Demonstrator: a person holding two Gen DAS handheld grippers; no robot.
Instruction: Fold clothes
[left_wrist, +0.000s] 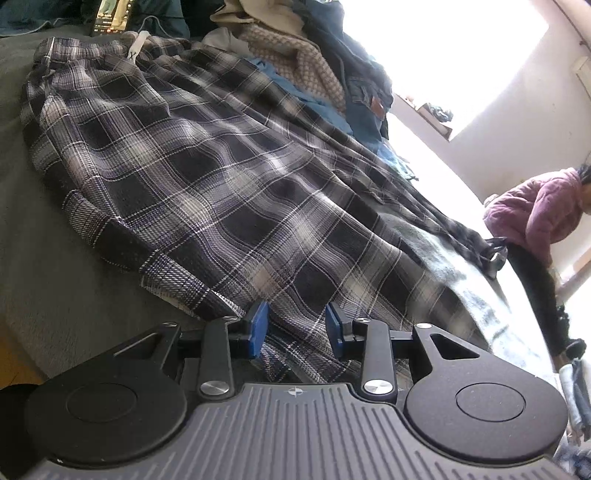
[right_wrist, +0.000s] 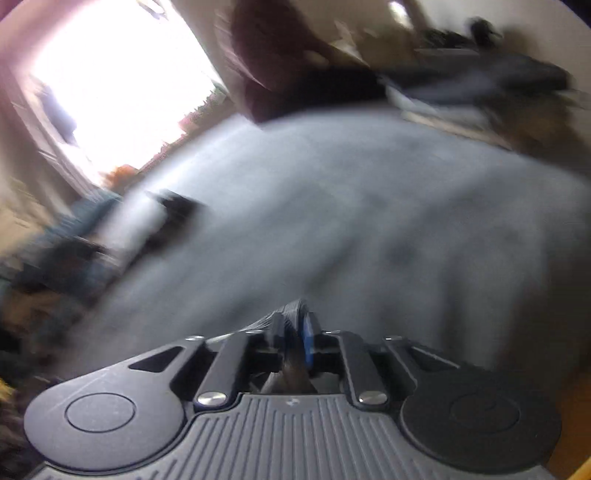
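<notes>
left tongs (left_wrist: 297, 325): apart, straddling near hem of plaid garment (left_wrist: 207, 177) | garment: spread ahead on grey bed (left_wrist: 48, 280), not visibly folded | right tongs (right_wrist: 295, 332): clamped on cloth (right_wrist: 293, 314), view blurred | pile (left_wrist: 314, 62) beyond: unfolded

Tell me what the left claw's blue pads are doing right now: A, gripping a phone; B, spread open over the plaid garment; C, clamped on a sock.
B: the left claw shows a wide gap between its blue pads, with the dark checked plaid flannel garment lying beneath.
</notes>
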